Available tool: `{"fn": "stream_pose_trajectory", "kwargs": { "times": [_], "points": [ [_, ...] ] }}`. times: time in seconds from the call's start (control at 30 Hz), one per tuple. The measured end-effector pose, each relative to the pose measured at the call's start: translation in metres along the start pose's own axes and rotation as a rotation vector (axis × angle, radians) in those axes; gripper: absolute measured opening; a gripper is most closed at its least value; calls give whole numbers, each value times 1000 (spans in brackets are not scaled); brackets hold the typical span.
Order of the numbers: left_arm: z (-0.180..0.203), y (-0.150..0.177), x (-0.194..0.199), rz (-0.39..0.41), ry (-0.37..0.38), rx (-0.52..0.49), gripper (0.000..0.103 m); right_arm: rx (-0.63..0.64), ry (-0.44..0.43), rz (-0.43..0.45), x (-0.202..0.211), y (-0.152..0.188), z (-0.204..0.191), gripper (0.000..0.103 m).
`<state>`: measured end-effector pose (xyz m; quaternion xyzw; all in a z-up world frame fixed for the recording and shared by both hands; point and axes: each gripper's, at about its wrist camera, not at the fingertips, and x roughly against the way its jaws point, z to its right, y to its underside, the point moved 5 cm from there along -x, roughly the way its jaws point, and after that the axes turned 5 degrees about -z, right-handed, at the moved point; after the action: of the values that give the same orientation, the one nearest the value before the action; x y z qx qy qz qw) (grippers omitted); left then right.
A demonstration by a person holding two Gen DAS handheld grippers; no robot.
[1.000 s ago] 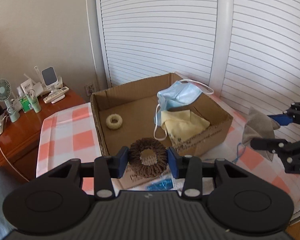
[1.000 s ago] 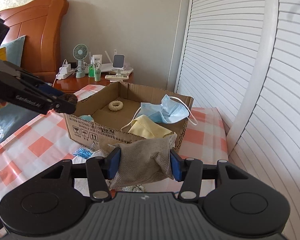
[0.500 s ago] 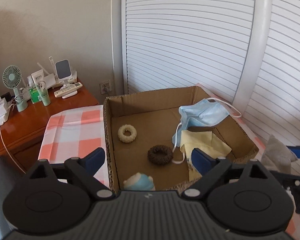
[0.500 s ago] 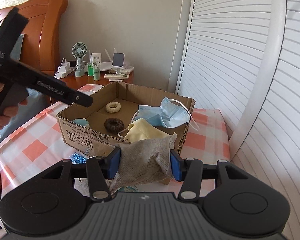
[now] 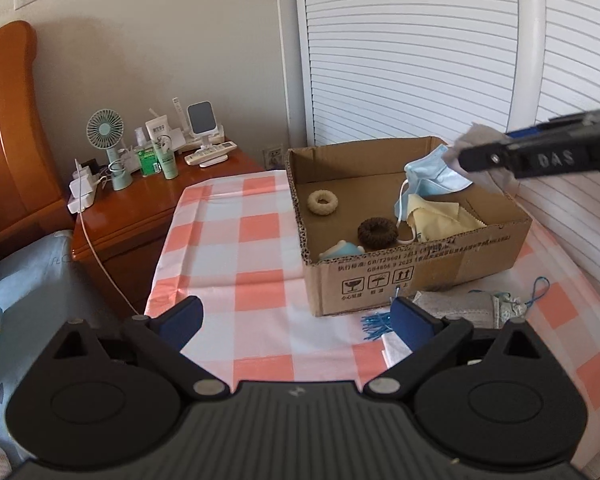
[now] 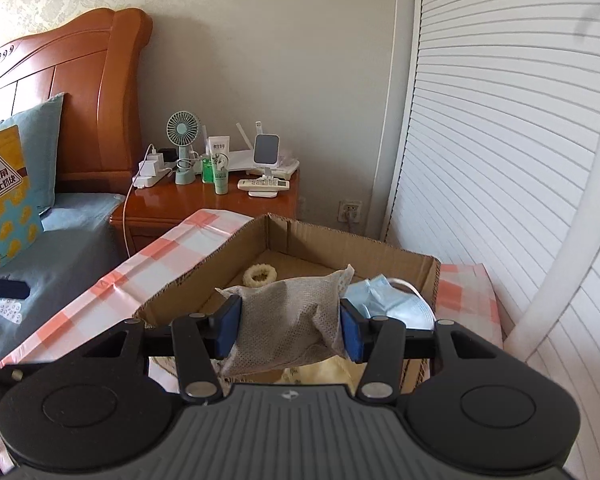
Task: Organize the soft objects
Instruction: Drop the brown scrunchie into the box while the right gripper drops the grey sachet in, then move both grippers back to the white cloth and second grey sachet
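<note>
A corrugated cardboard box (image 5: 416, 256) on the checked tablecloth (image 5: 256, 272) holds a fuzzy brown ring (image 5: 378, 233), a cream ring (image 5: 322, 202), a pleated blue mask (image 5: 432, 176) and a yellow cloth (image 5: 440, 220). The left gripper (image 5: 296, 320), its jaws just opened wide and empty, tilts down before the box. The right gripper (image 6: 290, 326) clamps a grey mesh pouch (image 6: 288, 320) above the box.

Scrunchie (image 5: 378, 233) in box (image 5: 420, 272), mask (image 5: 432, 176) behind it.
</note>
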<state>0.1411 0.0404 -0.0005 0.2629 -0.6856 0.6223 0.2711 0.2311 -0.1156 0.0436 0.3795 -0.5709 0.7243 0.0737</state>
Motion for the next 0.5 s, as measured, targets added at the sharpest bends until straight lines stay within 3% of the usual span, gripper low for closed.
{"fn": "stream_pose_trajectory", "kwargs": {
  "times": [0.33, 0.4, 0.43, 0.47, 0.5],
  "points": [
    [-22, 21, 15, -12, -61, 66, 100, 18, 2, -55, -80, -69, -7, 59],
    [-24, 23, 19, -10, -62, 78, 100, 7, 23, -66, -94, -76, -6, 78],
    [-25, 23, 20, -7, -62, 82, 100, 3, 42, -76, -99, -77, -5, 93],
    [-26, 24, 22, -5, -62, 83, 100, 1, 53, -78, -102, -77, -4, 101],
    [-26, 24, 23, -5, -62, 84, 100, 1, 54, -80, -104, -75, -4, 102]
  ]
}}
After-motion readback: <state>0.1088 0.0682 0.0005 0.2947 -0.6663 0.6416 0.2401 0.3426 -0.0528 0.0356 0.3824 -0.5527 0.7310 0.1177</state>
